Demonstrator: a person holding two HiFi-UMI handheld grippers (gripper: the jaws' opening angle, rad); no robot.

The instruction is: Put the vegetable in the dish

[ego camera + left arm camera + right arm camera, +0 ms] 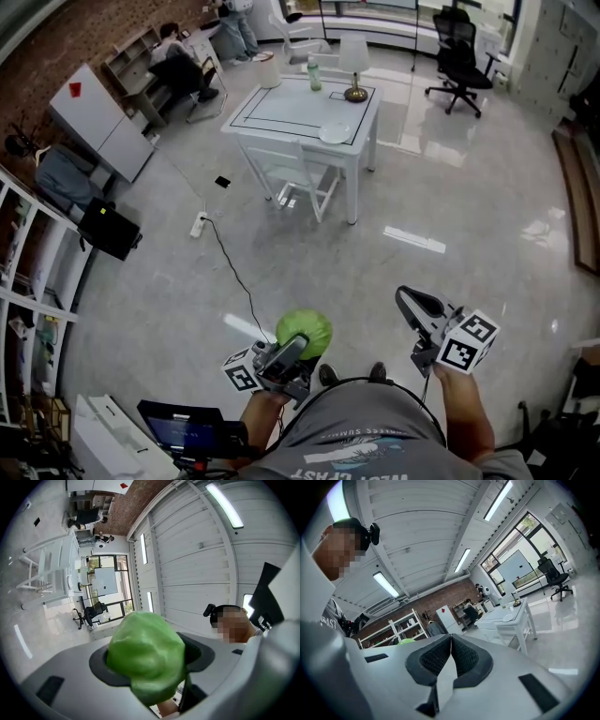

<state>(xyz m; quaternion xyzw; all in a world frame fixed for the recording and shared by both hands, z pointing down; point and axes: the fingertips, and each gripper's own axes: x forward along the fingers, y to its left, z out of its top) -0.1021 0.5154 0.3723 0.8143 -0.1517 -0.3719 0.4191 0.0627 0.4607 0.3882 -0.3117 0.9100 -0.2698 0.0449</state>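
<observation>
A person stands on a glossy grey floor with a gripper in each hand, seen from above. The left gripper [292, 352] has its jaws closed around a green vegetable [305, 333], a round, crinkled head like a small cabbage. In the left gripper view the vegetable fills the gap between the dark pads and bulges out past them. The right gripper [450, 651] holds nothing; its two ribbed pads meet edge to edge.

The dish [335, 132], a shallow white plate, lies well ahead of both grippers, near the front edge of a white table [281, 108] across the open floor. A table lamp [353, 61] and a bottle [314, 73] stand farther back on the same table. In the right gripper view the table shows ahead and to the right of the jaws.

Judging from this, the pick-up is done: the vegetable is off any surface and securely gripped. What is left appears to be most of the work: carrying it across to the table, bringing the left gripper over the dish, lowering, and letting go.
</observation>
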